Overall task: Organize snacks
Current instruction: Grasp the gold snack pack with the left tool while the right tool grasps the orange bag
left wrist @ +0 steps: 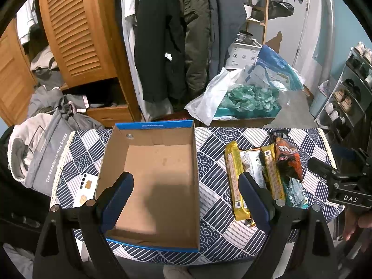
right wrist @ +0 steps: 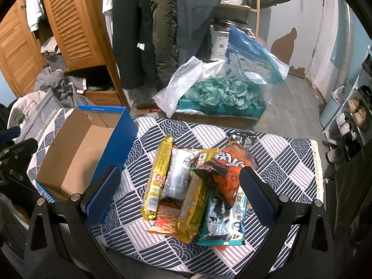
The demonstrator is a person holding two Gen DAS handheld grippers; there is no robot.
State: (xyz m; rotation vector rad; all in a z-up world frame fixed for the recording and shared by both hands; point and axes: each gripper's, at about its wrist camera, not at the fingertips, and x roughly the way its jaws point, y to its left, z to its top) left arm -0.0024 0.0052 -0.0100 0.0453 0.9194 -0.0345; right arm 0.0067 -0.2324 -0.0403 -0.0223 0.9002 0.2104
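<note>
Small table under a navy-and-white patterned cloth [right wrist: 279, 162], set in a cluttered room: louvred wooden wardrobe doors [left wrist: 76, 30], dark coats on hangers [left wrist: 172, 34], a shoe rack [left wrist: 348, 88] by the right wall.

Open, empty cardboard shoebox with blue rim [left wrist: 153, 181] near the cloth's left edge. Heap of snack packets toward the right half: long yellow wrapped biscuit pack [right wrist: 158, 179], white-and-silver pack [right wrist: 176, 174] beside it, crinkled gold pack [right wrist: 195, 200], orange-and-black crisp bag [right wrist: 223, 174] lying across the top, teal-edged silver packet [right wrist: 223, 223] at the near edge.

Left gripper [left wrist: 186, 200] spread wide, holding nothing, poised above the box, right finger over the yellow pack. Right gripper [right wrist: 181, 195] likewise spread and empty, flanking the heap; left finger between box and yellow pack, right finger beside the orange bag.

Beyond the far edge, a floor carton of teal tissue paper [right wrist: 220, 95] and plastic bags [right wrist: 253, 55].
</note>
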